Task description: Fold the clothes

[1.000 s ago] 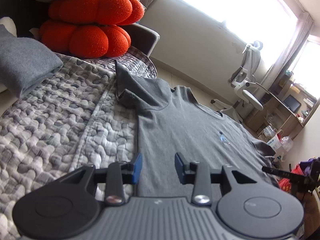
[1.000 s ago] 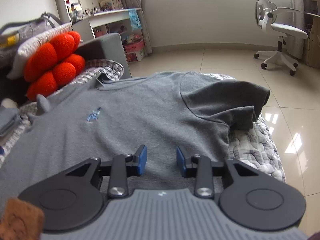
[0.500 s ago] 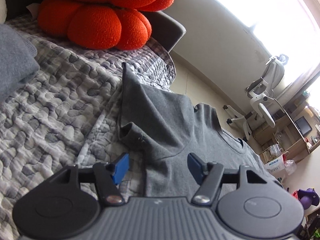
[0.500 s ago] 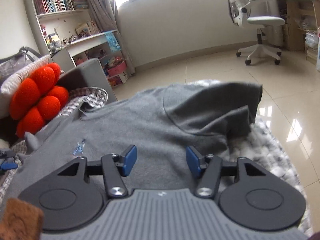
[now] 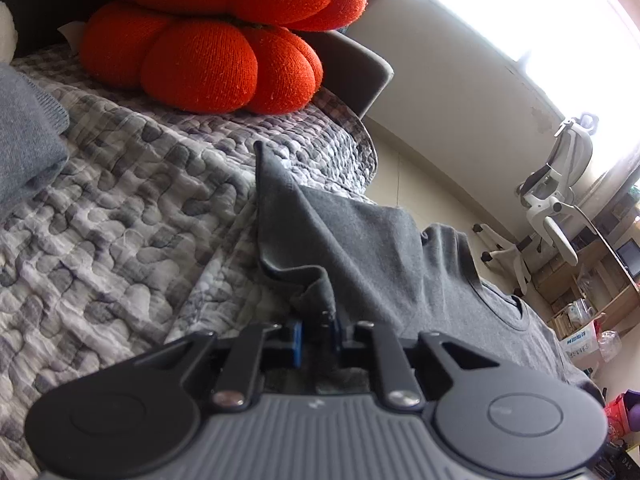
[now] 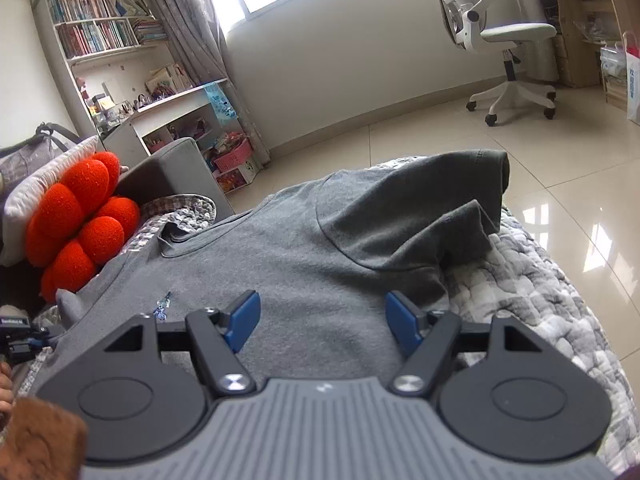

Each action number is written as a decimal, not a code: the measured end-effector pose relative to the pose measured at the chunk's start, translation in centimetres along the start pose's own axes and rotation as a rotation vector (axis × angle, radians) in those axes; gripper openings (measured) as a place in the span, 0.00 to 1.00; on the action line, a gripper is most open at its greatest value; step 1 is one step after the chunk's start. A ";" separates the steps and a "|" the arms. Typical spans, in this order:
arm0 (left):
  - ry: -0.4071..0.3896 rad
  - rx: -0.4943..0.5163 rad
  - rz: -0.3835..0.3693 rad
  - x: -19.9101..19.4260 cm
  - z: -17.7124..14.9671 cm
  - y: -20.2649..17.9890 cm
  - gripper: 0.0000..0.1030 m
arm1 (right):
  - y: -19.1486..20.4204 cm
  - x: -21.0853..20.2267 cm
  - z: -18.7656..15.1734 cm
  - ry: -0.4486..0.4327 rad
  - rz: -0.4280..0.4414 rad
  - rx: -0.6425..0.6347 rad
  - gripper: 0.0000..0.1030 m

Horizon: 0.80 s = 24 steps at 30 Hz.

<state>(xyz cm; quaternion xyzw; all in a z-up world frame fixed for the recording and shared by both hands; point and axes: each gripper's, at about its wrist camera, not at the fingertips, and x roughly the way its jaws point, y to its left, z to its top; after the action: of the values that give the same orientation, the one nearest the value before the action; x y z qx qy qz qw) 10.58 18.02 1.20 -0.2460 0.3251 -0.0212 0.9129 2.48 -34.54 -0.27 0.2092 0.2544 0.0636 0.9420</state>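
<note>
We work on a bed covered with a grey quilted blanket with a pebble pattern [image 5: 120, 208], in a bright room with a white office chair [image 6: 508, 36] at about one o'clock in the right wrist view and a round orange knitted cushion [image 5: 224, 48] at about eleven o'clock in the left wrist view. The grey cotton T-shirt [image 6: 280, 264] lies spread flat, front up, across the blanket, collar at ten o'clock in the right view.

The left gripper [image 5: 318, 336] is closing its jaws on the fabric under the left sleeve [image 5: 320, 232]; the cloth is already pinched between the blue pads and rises in a small ridge. The right gripper [image 6: 322, 322] hovers over the shirt body near the right sleeve [image 6: 420, 216], jaws opening wide, with nothing between them.

To do this step well, we should bring the right gripper to the matching side edge, take both layers, and lift both hands together, so the fold line stays straight and the cloth does not bunch.
</note>
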 end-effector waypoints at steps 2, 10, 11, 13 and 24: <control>-0.039 0.021 0.001 -0.8 0.3 -0.7 0.10 | -0.4 -0.1 0.1 -0.003 0.017 0.023 0.71; -0.095 0.216 -0.024 -2.9 1.0 -8.4 0.07 | -0.3 -0.2 0.2 -0.011 0.015 0.029 0.71; -0.089 0.227 -0.037 -2.7 0.9 -9.8 0.07 | -0.3 -0.2 0.2 -0.013 0.012 0.026 0.71; -0.062 0.268 -0.066 -1.7 0.0 -13.3 0.07 | -0.2 -0.2 0.1 -0.015 0.007 0.023 0.71; 0.079 0.263 -0.231 -1.9 -2.9 -16.3 0.46 | -1.7 -0.6 0.1 -0.016 0.053 0.090 0.71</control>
<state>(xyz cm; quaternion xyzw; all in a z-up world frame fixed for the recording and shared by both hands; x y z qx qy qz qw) 9.26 2.84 7.90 -0.1590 0.3247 -0.1778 0.9153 2.01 -36.27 -0.61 0.2586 0.2437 0.0752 0.9317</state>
